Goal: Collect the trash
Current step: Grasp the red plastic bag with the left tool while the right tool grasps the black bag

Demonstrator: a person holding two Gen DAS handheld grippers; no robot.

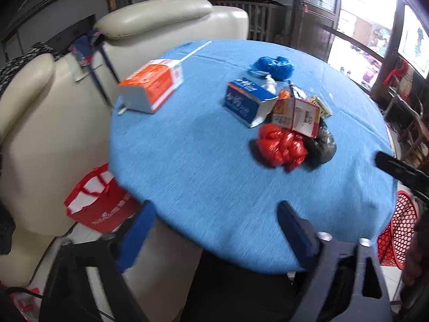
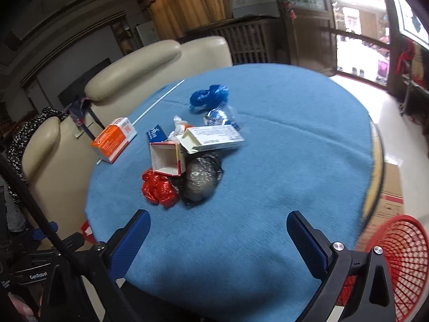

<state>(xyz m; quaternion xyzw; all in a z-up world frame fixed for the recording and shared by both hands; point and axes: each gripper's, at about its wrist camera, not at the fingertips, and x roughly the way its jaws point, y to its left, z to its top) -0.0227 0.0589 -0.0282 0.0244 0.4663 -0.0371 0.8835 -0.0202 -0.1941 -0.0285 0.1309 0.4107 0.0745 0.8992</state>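
Trash lies in a heap on a round table with a blue cloth (image 1: 187,166) (image 2: 295,147). The heap holds a crumpled red bag (image 1: 281,147) (image 2: 159,187), a dark grey bag (image 1: 323,147) (image 2: 201,179), a blue carton (image 1: 248,100), a red-and-white open box (image 1: 297,116) (image 2: 167,161), a flat white box (image 2: 214,139) and a blue bag (image 1: 273,65) (image 2: 209,96). An orange carton (image 1: 152,86) (image 2: 114,139) lies apart near the sofa side. My left gripper (image 1: 217,222) hangs open over the near table edge, nothing between its fingers. My right gripper (image 2: 218,230) is open above bare cloth, short of the heap.
A red mesh basket (image 2: 402,263) (image 1: 399,230) stands beside the table at the lower right. Cream sofa seats (image 1: 53,123) (image 2: 128,72) sit behind and left of the table. A red paper bag (image 1: 99,204) stands on the floor by the sofa. A cardboard box (image 2: 388,201) lies on the floor.
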